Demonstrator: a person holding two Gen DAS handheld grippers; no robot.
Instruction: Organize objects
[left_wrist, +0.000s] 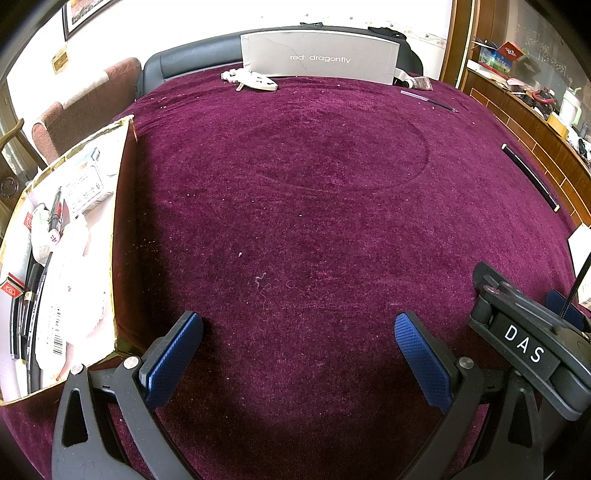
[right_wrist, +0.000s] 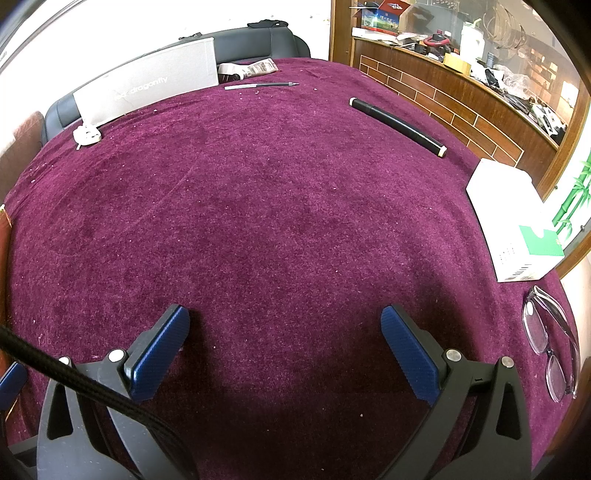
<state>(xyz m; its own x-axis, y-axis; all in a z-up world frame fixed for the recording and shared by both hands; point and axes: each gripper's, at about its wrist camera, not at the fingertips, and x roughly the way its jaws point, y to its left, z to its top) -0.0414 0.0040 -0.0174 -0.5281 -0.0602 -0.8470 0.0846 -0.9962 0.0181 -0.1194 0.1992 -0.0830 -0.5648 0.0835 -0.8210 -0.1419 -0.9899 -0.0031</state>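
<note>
In the left wrist view a purple plush tabletop (left_wrist: 295, 192) fills the frame, with a wooden counter (left_wrist: 524, 122) at upper right. The left gripper (left_wrist: 298, 358) has its blue fingers (left_wrist: 173, 362) spread wide, holding nothing. A gold-edged box (left_wrist: 122, 206) at left holds pens and packets. In the right wrist view the right gripper (right_wrist: 285, 354) is equally wide and empty; only here appear clear glasses (right_wrist: 550, 350) at lower right, a white carton (right_wrist: 513, 218), a black tube (right_wrist: 399, 125) and a pen (right_wrist: 262, 85) at top.

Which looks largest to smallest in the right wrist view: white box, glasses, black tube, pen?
1. white box
2. black tube and glasses: alike, and the glasses lie nearer, so unranked
3. pen, farthest away
</note>
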